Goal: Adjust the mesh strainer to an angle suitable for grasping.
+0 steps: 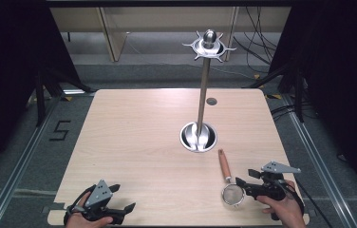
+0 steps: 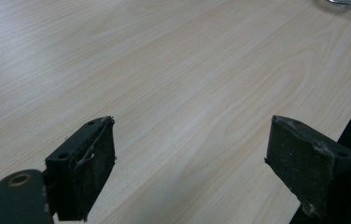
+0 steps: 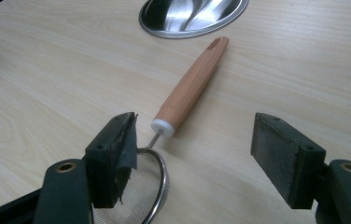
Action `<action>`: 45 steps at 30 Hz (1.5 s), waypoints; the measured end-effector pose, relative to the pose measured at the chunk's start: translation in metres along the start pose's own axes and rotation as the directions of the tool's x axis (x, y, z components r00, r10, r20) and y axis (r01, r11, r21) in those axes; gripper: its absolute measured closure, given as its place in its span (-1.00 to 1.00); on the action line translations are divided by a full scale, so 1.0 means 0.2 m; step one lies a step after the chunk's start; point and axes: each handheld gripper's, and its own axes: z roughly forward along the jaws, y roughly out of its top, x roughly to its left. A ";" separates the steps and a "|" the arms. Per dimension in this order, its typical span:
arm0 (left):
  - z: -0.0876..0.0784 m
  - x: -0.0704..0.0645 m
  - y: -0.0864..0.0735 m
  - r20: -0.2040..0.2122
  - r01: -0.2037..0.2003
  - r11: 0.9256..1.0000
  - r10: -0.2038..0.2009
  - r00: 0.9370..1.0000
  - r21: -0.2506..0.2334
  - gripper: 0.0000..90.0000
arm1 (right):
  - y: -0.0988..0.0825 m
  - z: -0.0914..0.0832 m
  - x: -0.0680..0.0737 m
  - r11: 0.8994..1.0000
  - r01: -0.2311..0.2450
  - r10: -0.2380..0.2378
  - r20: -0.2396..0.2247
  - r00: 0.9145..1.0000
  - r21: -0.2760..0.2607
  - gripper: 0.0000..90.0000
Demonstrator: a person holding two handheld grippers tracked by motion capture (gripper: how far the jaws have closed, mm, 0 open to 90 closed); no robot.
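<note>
The right tongs [image 3: 192,154] are held apart over the small mesh strainer [image 1: 232,194], one pad beside its wire rim and nothing clamped; the left tongs [image 2: 190,163] are also apart, over bare worktop [image 1: 134,137] at the near left. The strainer lies near right, its wooden handle [image 3: 192,84] pointing far toward the utensil stand [image 1: 198,137]. It is judged light, with easily dented mesh, so the stiff handle is best gripped.

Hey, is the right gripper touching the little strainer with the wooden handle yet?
Cannot tell. In the right gripper view the right gripper is open, one jaw overlapping the strainer rim, with neither contact nor gap plain.
</note>
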 end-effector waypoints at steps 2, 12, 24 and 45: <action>0.00 0.01 0.00 0.001 -0.036 0.999 0.036 0.999 0.005 -0.67 | 0.00 0.00 0.01 0.999 -0.044 0.044 -0.008 0.999 0.016 -0.29; 0.00 0.00 0.00 0.010 -0.007 1.000 0.007 1.000 0.010 -0.67 | 0.02 0.02 0.00 1.000 0.007 -0.007 -0.006 1.000 -0.001 -0.28; 0.02 -0.01 0.00 0.013 -0.033 0.999 0.033 0.999 -0.006 -0.67 | 0.09 0.08 0.08 0.992 0.118 -0.120 0.041 0.992 0.049 -0.22; 0.00 -0.01 0.02 0.008 -0.066 0.997 0.066 0.998 -0.032 -0.67 | 0.19 0.27 0.05 0.976 0.164 -0.170 0.032 0.985 0.141 0.00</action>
